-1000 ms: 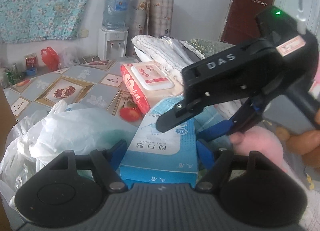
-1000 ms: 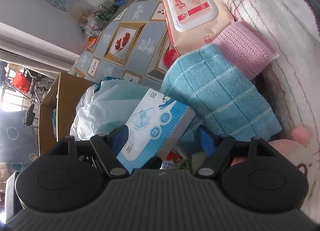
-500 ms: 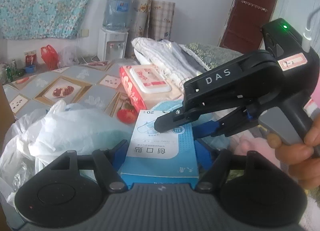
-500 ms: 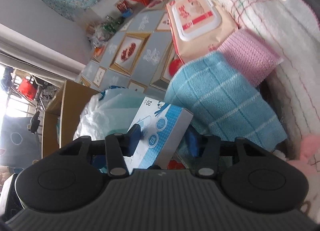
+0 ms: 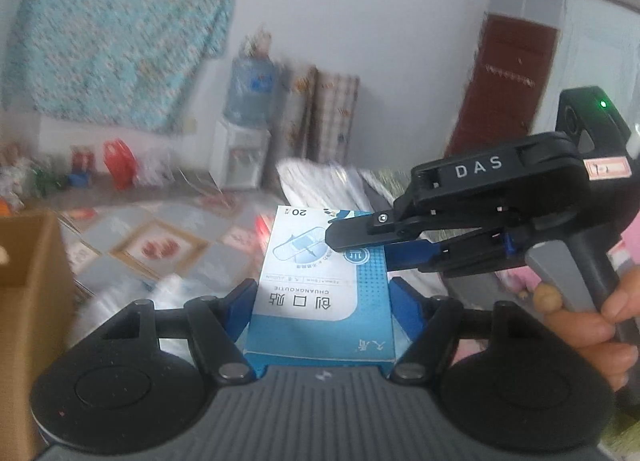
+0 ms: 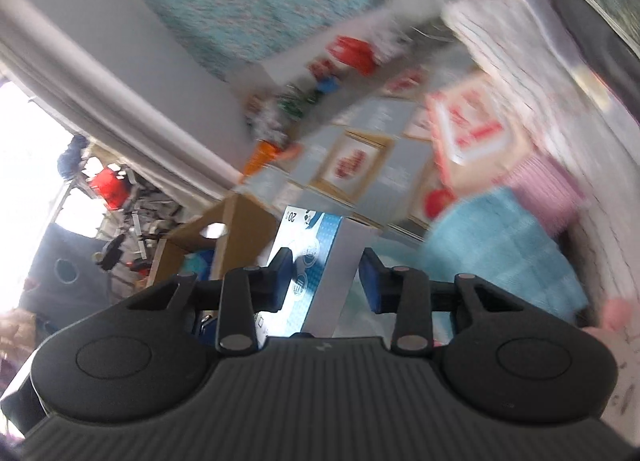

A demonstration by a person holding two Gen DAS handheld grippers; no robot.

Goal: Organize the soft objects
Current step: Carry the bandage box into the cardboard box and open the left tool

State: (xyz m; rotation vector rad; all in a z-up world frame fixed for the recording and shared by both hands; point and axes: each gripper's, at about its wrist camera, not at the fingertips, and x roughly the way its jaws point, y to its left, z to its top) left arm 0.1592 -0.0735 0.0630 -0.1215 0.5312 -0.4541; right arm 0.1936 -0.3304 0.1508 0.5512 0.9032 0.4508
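Your left gripper point(image 5: 320, 301) points slightly down, jaws clamped on one blue box point(image 5: 320, 285); your right gripper point(image 6: 326, 275), jaws just closing, pinches its far end.

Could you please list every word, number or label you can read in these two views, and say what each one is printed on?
"DAS": white letters on the black body of the right gripper.
"20": top corner of the blue and white cardboard plaster box.
"CHUANGKOUTIE", with three large Chinese characters beside it: the box's white panel, upside down to the camera.
"11": blue round badge on the box.
Too small or blurred: the box's fine print, the gripper's pink sticker, the red and white wipes pack.
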